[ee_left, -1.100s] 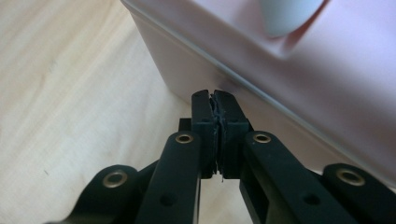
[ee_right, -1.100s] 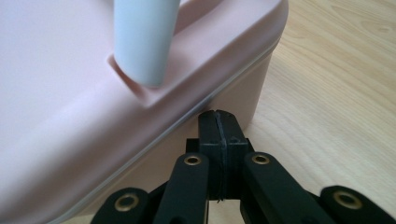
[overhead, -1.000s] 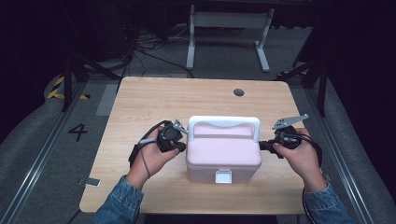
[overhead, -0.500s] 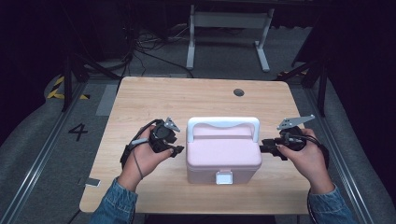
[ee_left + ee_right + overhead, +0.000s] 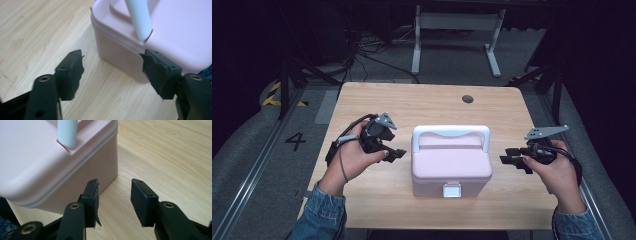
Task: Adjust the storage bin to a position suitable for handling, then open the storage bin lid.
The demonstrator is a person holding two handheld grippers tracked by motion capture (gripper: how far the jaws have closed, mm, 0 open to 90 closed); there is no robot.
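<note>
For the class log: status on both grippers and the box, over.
Left hand-held gripper and right hand-held gripper open, jaws just opened, nothing between. Pink plastic box with white handle free on wooden table. Nothing in the way.

One overhead camera, two riding on the grippers.

The high view looks forward and down on the whole wooden surface (image 5: 377, 100) from afar. Each gripper view looks close along its own black jaws, from opposite sides, at the pink box (image 5: 451, 162) (image 5: 175, 30) (image 5: 37, 157) that all three views share, lying mid-frame in the high view.
</note>
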